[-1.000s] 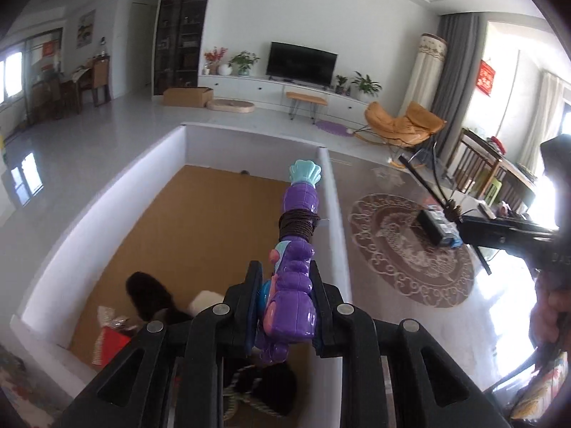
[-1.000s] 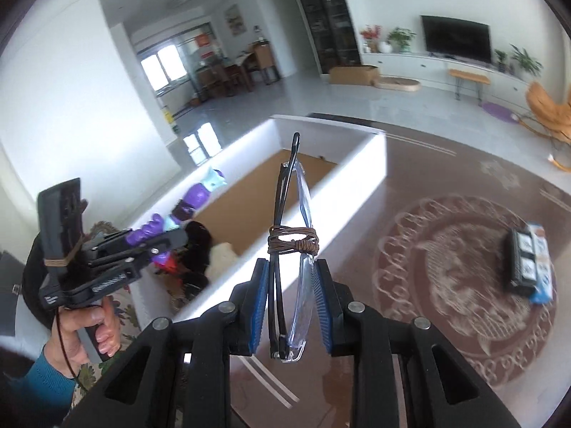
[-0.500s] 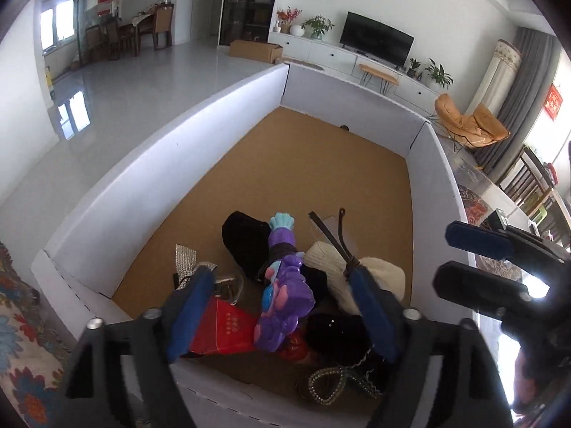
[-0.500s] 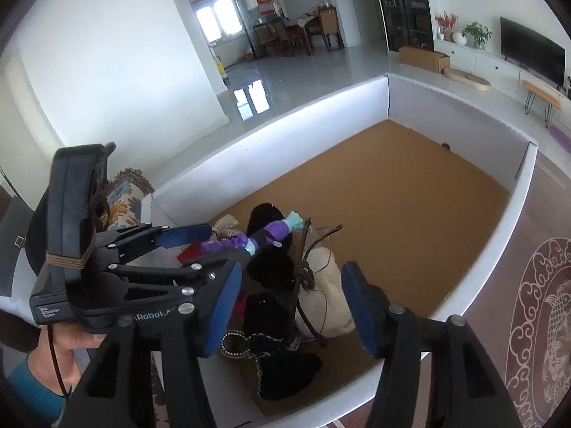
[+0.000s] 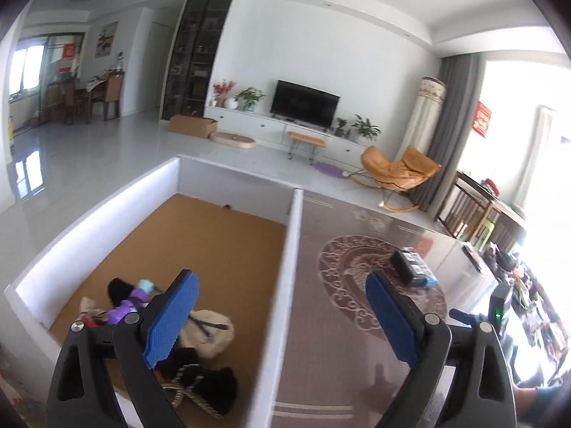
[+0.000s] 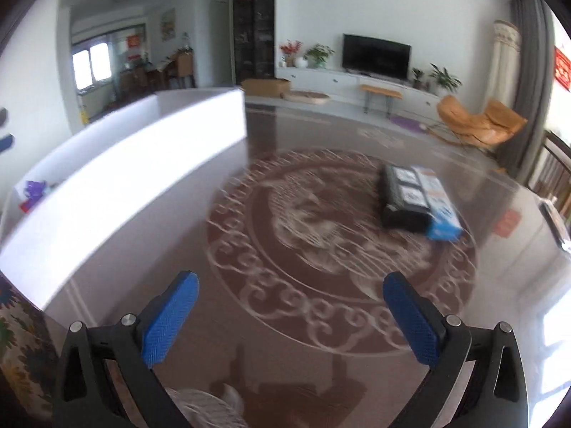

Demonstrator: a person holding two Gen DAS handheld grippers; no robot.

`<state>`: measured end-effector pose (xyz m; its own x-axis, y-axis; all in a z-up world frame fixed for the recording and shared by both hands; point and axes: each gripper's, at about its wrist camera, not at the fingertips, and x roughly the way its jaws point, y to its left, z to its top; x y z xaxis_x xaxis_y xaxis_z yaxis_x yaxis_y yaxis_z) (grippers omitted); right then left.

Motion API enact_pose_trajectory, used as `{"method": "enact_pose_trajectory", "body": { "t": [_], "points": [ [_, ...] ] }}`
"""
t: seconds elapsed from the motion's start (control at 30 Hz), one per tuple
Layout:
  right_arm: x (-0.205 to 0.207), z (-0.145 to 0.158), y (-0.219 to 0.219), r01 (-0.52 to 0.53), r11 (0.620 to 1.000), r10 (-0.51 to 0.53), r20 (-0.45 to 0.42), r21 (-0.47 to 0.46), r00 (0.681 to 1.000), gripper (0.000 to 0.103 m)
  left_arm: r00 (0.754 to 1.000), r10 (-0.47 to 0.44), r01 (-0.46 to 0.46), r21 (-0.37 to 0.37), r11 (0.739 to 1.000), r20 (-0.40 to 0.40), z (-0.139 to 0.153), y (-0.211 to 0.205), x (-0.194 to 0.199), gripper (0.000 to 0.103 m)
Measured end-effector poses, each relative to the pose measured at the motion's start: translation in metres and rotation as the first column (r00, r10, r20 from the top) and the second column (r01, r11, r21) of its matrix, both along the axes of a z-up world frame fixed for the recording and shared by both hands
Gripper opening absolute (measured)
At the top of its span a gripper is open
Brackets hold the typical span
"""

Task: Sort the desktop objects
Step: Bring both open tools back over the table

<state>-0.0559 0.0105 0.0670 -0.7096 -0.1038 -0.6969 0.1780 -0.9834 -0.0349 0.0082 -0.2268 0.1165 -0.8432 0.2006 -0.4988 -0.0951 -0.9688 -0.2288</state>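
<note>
Sunlit living room all around you, with a glossy dark counter [image 6: 357, 321] bearing a pale round scroll pattern under both tools. Your left gripper [image 5: 282, 317] stands with its jaws wide apart and nothing between them; they have just been opening. Your right gripper [image 6: 291, 315] is the same, jaws spread and bare, also just opened.

Below and to the left of the left jaws lies what has already been sorted: the purple toy [image 5: 126, 305], the folded spectacles [image 5: 205, 324] resting on a cream pouch [image 5: 214, 335], and some dark items beside them, all inside the white-walled box [image 5: 291, 267] with the brown floor. The box's right wall runs up between the left jaws in that view.

Ahead and to the right of the right jaws, well apart from them, sits the black-and-blue packet [image 6: 415, 198] flat on the counter, clear of the box. It looks like the one thing left out on the pattern.

So you appear to be between items: both drops look done, and the packet is probably next. Your right gripper is the nearer one. Bring it forward and right, line the jaws up across the packet's narrower sides, and lower them close to the counter before closing, since the packet lies flat and low.
</note>
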Motion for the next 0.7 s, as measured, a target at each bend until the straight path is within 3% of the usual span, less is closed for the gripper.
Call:
{"method": "enact_pose_trajectory", "body": {
  "t": [0.03, 0.17, 0.3, 0.5, 0.67, 0.7],
  "points": [
    [-0.001, -0.009, 0.025, 0.054, 0.998, -0.055, 0.027, 0.022, 0.998, 0.103, 0.999, -0.038, 0.038, -0.009, 0.999, -0.003, 0.003, 0.017, 0.0, 0.103],
    [-0.01, -0.028, 0.11, 0.22, 0.974, -0.225, 0.11, 0.055, 0.968, 0.103, 0.982, -0.183, 0.184, -0.018, 0.983, 0.05, -0.01, 0.085, -0.011, 0.103],
    [-0.003, -0.029, 0.139, 0.283, 0.958, -0.288, 0.134, 0.054, 0.948, 0.103, 0.949, -0.267, 0.278, -0.047, 0.959, 0.165, -0.055, 0.153, -0.03, 0.103],
    [-0.021, -0.036, 0.157, 0.309, 0.951, -0.305, 0.188, 0.007, 0.934, 0.103, 0.903, -0.254, 0.329, -0.178, 0.927, 0.346, -0.137, 0.223, -0.059, 0.103],
    [-0.022, -0.035, 0.156, 0.31, 0.951, -0.306, 0.188, 0.008, 0.933, 0.103, 0.871, -0.217, 0.332, -0.203, 0.921, 0.441, -0.172, 0.248, -0.074, 0.103],
    [-0.022, -0.034, 0.156, 0.31, 0.951, -0.306, 0.188, 0.008, 0.933, 0.103, 0.881, -0.195, 0.323, -0.248, 0.913, 0.43, -0.173, 0.253, -0.075, 0.103]
  ]
}}
